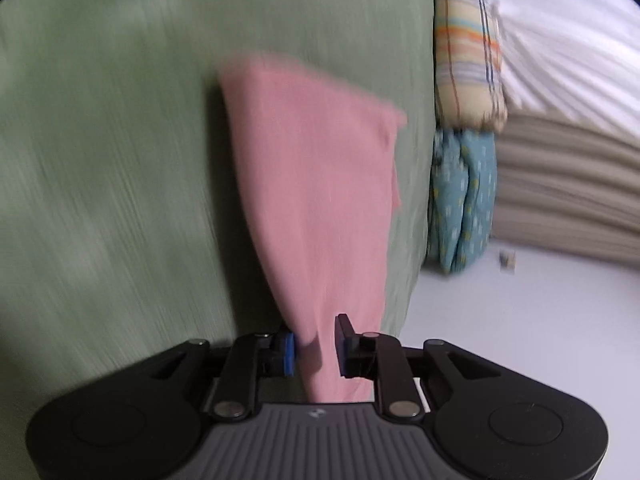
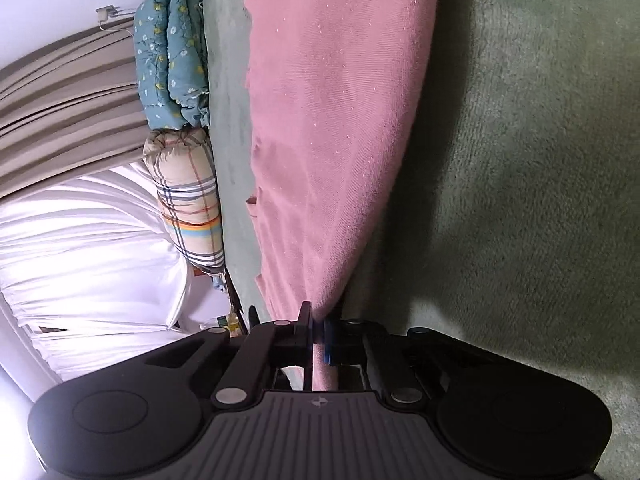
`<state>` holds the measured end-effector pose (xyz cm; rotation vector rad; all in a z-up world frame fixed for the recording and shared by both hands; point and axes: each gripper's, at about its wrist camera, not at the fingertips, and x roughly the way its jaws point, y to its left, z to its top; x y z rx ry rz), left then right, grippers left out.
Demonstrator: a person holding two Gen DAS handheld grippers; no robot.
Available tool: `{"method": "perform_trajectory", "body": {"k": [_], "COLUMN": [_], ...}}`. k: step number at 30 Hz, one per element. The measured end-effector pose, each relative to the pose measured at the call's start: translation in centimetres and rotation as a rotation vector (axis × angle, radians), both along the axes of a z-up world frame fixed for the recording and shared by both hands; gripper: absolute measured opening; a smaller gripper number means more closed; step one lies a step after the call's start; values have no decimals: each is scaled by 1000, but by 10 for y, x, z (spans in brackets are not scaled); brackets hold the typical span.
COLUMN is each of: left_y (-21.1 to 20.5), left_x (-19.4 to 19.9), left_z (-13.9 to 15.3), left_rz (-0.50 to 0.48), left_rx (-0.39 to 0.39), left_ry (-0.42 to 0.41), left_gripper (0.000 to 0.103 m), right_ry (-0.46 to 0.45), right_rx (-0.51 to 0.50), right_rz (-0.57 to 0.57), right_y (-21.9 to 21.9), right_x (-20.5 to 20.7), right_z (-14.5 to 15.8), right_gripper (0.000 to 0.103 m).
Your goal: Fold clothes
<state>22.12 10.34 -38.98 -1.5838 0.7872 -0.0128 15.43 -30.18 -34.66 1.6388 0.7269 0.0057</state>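
right claw (image 2: 318,336) pinches pink knit cloth (image 2: 332,120) — tapering.

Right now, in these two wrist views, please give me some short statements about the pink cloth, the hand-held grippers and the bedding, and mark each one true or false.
1. The pink cloth lies on a green blanket. True.
2. The right hand-held gripper is wide open with nothing between its pads. False: it is shut on the pink cloth.
3. The pink cloth passes between the pads of the left hand-held gripper. True, though a gap shows between them.
4. The floral quilt is red. False: it is teal.
5. A plaid bundle sits next to the floral quilt. True.
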Motion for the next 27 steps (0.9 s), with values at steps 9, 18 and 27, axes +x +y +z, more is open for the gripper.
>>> {"method": "perform_trajectory", "body": {"k": [9,18,27], "left_y": [58,59,60], "left_x": [-10,-4,4], "left_z": [-3,-7,-9], "left_rz": [93,67,48], "left_rx": [87,76,87], "left_ry": [-21,11,17], "left_gripper": [5,12,12], "right_ry": [-8,-79,-15], "right_rx": [11,-249,-201], "right_rz": [-12,-4,-309], "right_y": [-4,-46,-160], "right_x": [-5,-41,-90], "right_z": [-5,23,8], "right_gripper": [4,43,53]}}
